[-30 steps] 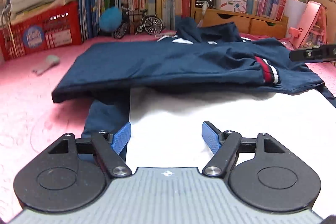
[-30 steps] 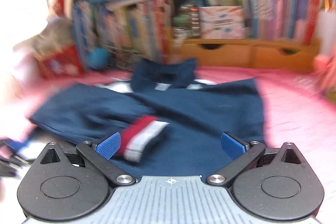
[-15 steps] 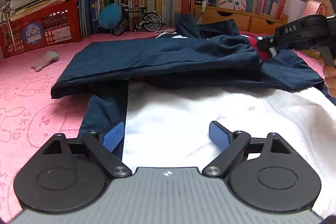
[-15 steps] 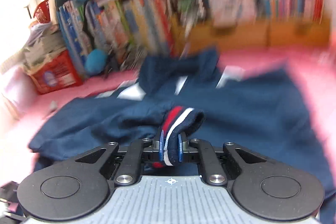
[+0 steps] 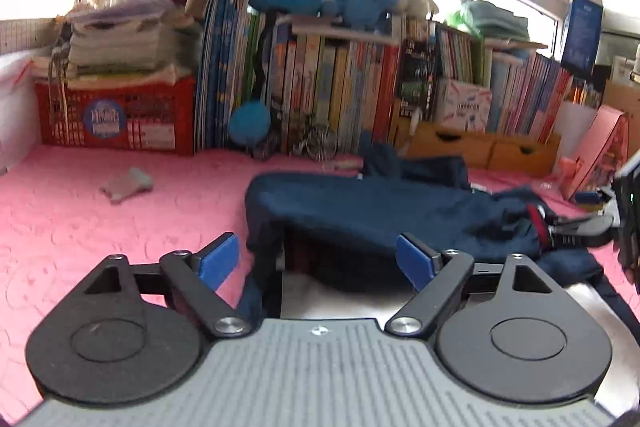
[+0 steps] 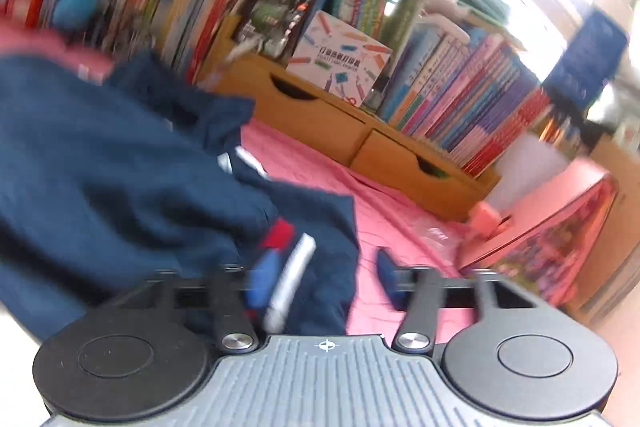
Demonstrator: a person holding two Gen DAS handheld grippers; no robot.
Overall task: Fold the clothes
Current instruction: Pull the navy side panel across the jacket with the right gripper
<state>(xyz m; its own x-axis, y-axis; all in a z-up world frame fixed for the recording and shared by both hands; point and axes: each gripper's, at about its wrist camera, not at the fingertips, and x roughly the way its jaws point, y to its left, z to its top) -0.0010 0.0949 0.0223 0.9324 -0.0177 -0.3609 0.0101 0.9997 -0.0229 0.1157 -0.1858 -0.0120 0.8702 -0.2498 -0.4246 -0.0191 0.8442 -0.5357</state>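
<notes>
The right gripper (image 6: 320, 283) stands with its jaws apart, and the striped red-and-white cuff (image 6: 290, 267) of the navy garment (image 6: 112, 163) lies just at its left-hand pad; motion blur keeps me from telling whether that pad touches the cuff or merely sits beside it. Nothing is pinched between the two pads. The left gripper (image 5: 318, 261) is spread wide and holds nothing.

The risks, as I judge them, begin at that cuff. It is a thick ribbed band on soft cloth, so if a pad catches it while the gripper travels, the sleeve could be dragged off the body of the garment and the fold pulled open. A loose sleeve end may also slide and bunch, leaving a lump in the stack.

Taking the cuff as the landmark: in the right wrist view the bulk of the navy garment spreads to the left of it and beyond, while the pink mat (image 6: 400, 211) lies bare to its right. In the left wrist view the cuff (image 5: 536, 223) sits at the right end of the garment (image 5: 380, 211), whose near edge hangs raised in front of the left gripper, with a white layer (image 5: 340, 303) below it.
</notes>
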